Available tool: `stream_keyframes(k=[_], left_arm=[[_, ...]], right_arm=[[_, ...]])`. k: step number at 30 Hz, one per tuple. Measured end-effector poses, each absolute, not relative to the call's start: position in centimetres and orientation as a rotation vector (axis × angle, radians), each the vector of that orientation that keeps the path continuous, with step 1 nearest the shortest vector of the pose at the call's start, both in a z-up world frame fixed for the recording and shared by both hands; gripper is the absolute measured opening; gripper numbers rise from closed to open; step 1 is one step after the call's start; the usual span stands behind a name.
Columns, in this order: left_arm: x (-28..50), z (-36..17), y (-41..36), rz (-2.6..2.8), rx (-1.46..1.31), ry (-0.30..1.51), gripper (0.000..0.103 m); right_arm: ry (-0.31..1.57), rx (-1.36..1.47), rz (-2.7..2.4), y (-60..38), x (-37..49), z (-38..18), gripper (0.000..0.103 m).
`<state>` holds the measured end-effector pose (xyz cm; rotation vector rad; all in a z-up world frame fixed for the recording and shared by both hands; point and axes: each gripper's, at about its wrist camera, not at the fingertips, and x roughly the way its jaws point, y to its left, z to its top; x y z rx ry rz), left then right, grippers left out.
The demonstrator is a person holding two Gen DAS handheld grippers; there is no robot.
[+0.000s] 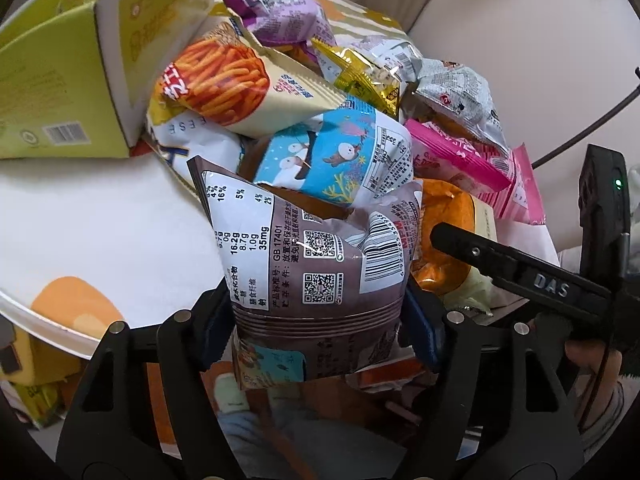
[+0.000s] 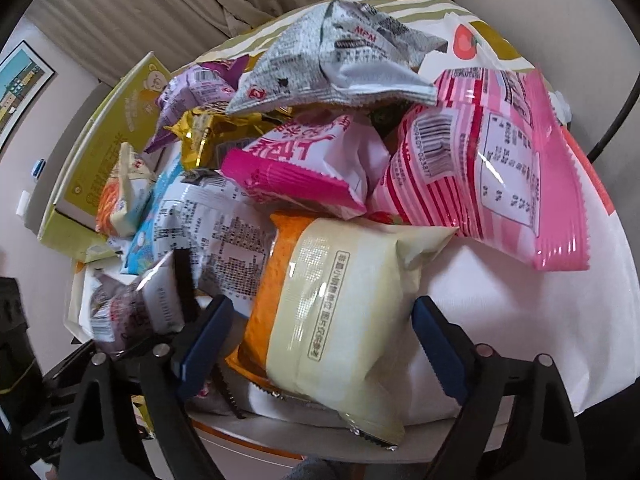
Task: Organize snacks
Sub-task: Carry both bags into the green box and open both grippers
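The left tongs (image 1: 320, 320) are pinching a brown snack bag (image 1: 316, 264) by its lower end. Both blue pads press on the sides of the bag, and the bag sticks up in front of the camera. It has a white label with numbers, little square codes and a bar code on it.

The right tongs (image 2: 320, 336) are spread wide. An orange and cream bag (image 2: 332, 320) lies between the two blue pads. The pads look a little apart from its sides, so they are not squeezing it. This bag lies at the near edge of the white surface (image 2: 580, 340).

Behind the brown bag is a big heap of snacks. A blue bag with snow animals (image 1: 332, 156) lies just behind it. A bag with a picture of orange sticks (image 1: 232, 80) rests on top of the heap, against a green box (image 1: 56, 92) on the left. Farther back are a purple bag (image 1: 276, 16), a gold bag (image 1: 364, 76) and a gray bag (image 1: 456, 96).

On the right side of the heap are two pink bags. The striped pink bag (image 2: 500, 168) lies near the right edge. The dark pink bag (image 2: 304, 168) lies beside it, just above the orange and cream bag.
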<state>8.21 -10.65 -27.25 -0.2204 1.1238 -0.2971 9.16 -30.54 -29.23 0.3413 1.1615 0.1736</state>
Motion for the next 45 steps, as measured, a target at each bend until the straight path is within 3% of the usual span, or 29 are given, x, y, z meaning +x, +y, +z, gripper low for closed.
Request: stream_keyframes(k=[11, 22, 34, 45], left_arm=[[8.1, -26.7, -10.5, -0.297, -0.242, 1.110, 0.070], [6.6, -23.5, -9.5, -0.273, -0.249, 1.080, 0.070], [4.9, -15.9, -7.3, -0.185, -0.297, 0.947, 0.070], [9.1, -9.1, 2.0, -0.046, -0.341, 0.809, 0.070]], right_arm=[[1.174, 0.348, 0.159, -30.3, 9.4, -29.1, 0.062], [1.157, 0.371, 0.195, -30.2, 8.0, -26.7, 0.061], [1.042, 0.315, 0.271, -29.8, 6.6, -19.3, 0.061], [0.889, 0.223, 0.443, -24.4, 10.8, -11.6, 0.061]])
